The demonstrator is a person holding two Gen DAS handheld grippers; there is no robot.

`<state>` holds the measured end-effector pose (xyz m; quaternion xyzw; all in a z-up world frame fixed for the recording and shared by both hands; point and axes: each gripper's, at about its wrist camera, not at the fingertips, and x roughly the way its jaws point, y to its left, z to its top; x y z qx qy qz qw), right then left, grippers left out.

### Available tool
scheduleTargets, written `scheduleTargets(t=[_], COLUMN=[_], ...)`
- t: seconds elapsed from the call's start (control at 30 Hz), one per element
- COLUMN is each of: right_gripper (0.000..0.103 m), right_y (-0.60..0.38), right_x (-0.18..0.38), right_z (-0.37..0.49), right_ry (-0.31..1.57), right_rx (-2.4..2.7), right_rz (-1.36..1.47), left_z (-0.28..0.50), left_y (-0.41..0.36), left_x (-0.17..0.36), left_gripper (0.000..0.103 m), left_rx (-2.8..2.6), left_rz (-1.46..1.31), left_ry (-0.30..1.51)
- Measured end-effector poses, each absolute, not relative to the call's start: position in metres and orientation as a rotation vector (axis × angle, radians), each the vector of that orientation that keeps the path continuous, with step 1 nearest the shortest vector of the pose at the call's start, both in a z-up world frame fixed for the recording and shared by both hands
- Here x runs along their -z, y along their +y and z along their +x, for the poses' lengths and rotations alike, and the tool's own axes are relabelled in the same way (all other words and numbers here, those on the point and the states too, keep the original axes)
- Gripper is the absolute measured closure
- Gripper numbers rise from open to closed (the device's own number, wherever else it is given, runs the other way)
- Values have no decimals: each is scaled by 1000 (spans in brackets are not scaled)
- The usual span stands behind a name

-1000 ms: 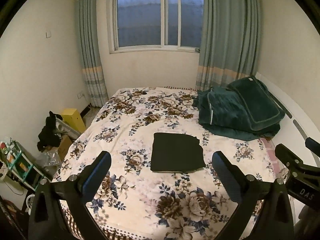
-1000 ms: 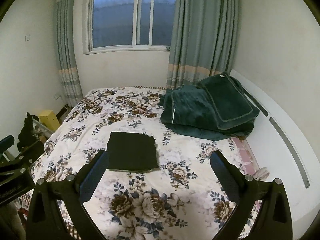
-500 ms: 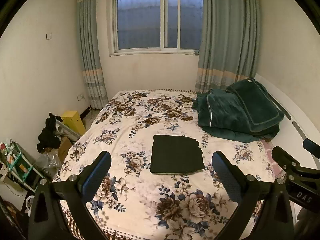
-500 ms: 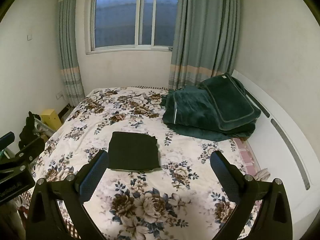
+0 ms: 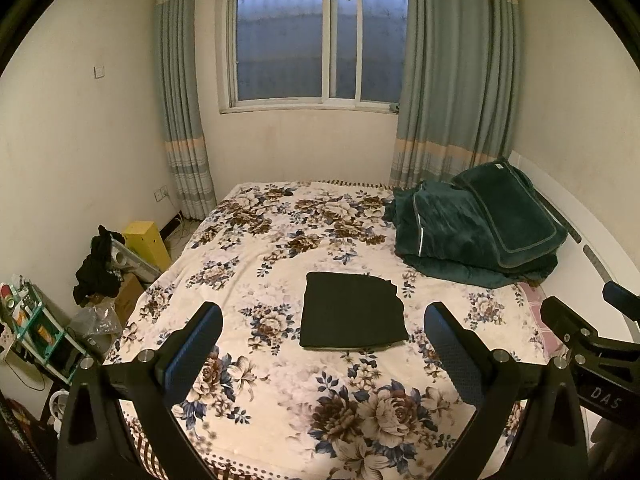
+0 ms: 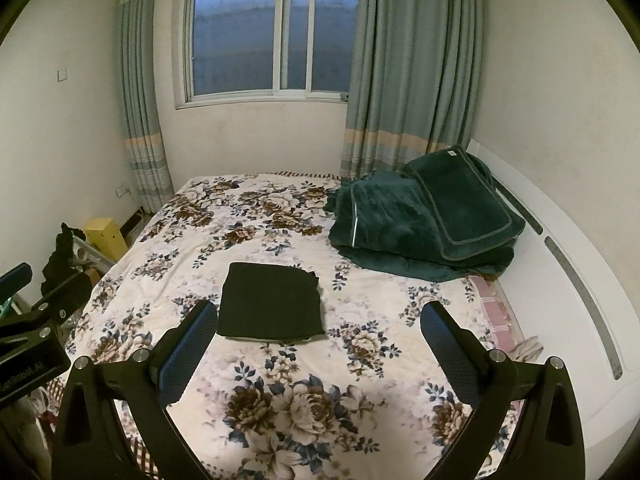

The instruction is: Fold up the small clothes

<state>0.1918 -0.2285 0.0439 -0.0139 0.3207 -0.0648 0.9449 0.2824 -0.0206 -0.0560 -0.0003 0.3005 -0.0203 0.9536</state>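
A small dark garment (image 5: pixel 352 310) lies folded into a flat rectangle in the middle of the floral bedspread (image 5: pixel 280 248); it also shows in the right wrist view (image 6: pixel 270 306). My left gripper (image 5: pixel 322 344) is open and empty, held above the near part of the bed, well short of the garment. My right gripper (image 6: pixel 318 344) is open and empty too, at the same height, with the garment ahead and to its left. Each gripper's body shows at the edge of the other's view.
A heap of dark green blankets (image 5: pixel 480 228) lies at the bed's far right by the white headboard (image 6: pixel 560 264). Left of the bed stand a yellow box (image 5: pixel 146 240), dark clothes (image 5: pixel 98 266) on a box, and a shelf (image 5: pixel 36 336). Window and curtains are behind.
Both grippers have risen and drawn back a little from the bed, so the folded garment sits lower and farther off in both views. Jaws stay open.
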Motion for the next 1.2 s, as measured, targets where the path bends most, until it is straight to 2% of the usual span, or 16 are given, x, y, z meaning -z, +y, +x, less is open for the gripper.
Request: scheduleTargets(t=[1.2], right_gripper=[0], right_y=[-211], right_x=[-35], right_z=[183], right_ry=[653], right_rx=[137], right_rz=[-14], left_z=[280], left_y=[-22], left_x=[49], left_gripper=[0], left_rx=[33], left_rz=[-9], left_ry=[596])
